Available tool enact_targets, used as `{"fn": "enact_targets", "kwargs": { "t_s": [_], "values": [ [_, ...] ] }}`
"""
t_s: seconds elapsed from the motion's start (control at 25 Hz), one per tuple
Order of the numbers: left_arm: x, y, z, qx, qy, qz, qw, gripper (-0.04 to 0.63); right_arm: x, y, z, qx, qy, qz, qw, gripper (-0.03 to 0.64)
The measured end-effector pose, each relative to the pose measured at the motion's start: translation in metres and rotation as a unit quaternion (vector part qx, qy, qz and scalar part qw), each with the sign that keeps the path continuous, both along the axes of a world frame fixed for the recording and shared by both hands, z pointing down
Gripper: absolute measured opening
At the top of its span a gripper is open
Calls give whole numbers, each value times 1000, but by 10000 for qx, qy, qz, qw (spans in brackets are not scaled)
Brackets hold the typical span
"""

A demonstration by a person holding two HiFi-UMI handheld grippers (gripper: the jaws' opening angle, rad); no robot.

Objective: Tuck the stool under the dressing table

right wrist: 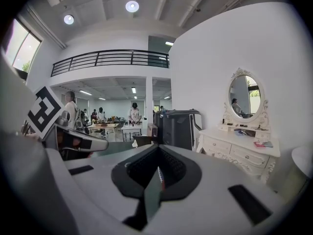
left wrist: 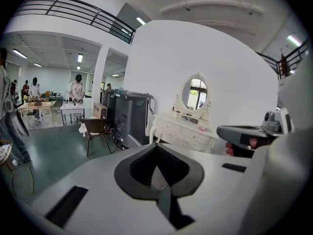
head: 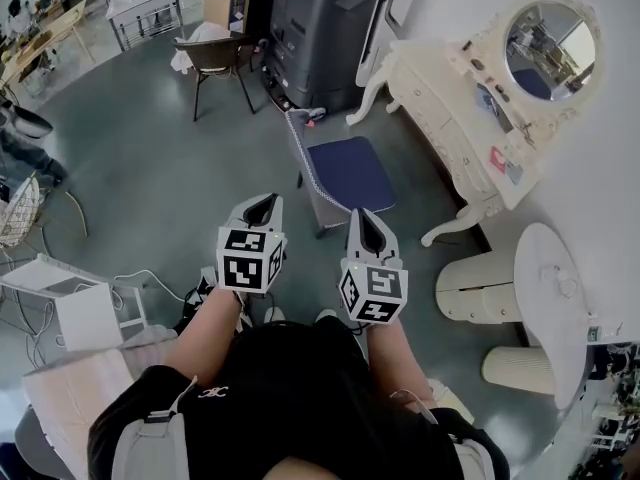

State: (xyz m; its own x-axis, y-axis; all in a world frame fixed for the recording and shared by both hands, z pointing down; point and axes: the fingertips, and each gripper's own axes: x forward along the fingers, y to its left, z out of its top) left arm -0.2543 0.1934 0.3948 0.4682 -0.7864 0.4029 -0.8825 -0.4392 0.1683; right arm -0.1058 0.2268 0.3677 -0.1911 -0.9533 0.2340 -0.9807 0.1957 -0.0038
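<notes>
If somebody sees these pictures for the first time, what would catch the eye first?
First come the two grippers low in the middle of the head view, the left gripper and the right gripper, both shut and empty. Just beyond them stands the stool with its blue seat, out in the open and not under the white dressing table, whose oval mirror is at the upper right.
</notes>
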Motion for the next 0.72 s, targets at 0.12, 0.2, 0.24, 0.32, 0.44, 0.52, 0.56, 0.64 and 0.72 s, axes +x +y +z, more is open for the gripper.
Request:
{"fn": "enact_targets", "kwargs": {
  "t_s": [0.12, 0.2, 0.24, 0.32, 0.44, 0.52, 0.56, 0.64, 0.72],
  "values": [
    [-2, 0, 5, -44, 0, 54, 10000, 5, -5, -2, 1, -43, 15, -5, 10000, 8],
    [-3, -1, 5, -52, 4, 65, 10000, 5, -8, -6, 0, -27, 47, -31, 10000, 8],
    [-3, -2, 6, -53, -1, 67, 10000, 5, -9, -9, -1, -22, 60, -45, 10000, 8],
    [-6, -3, 7, -55, -16, 61, 10000, 5, -13, -13, 0, -27, 75, -77, 9999, 8],
    [-10, -7, 9, -62, -40, 20, 10000, 5, -18, -19, 3, -43, 91, -141, 9999, 8],
    [-12, -12, 9, -56, -57, -7, 10000, 5, -19, -25, 4, -24, 72, -185, 9998, 8],
    [-12, -15, 10, -49, -67, -18, 10000, 5, -18, -28, 5, -9, 50, -201, 9998, 8],
    [-10, -24, 11, -32, -93, -33, 9999, 5, -15, -37, 7, 7, 5, -211, 9998, 8],
    [-8, -34, 11, -22, -133, -42, 9999, 5, -11, -47, 10, -12, -28, -207, 9998, 8]
  ]
}}
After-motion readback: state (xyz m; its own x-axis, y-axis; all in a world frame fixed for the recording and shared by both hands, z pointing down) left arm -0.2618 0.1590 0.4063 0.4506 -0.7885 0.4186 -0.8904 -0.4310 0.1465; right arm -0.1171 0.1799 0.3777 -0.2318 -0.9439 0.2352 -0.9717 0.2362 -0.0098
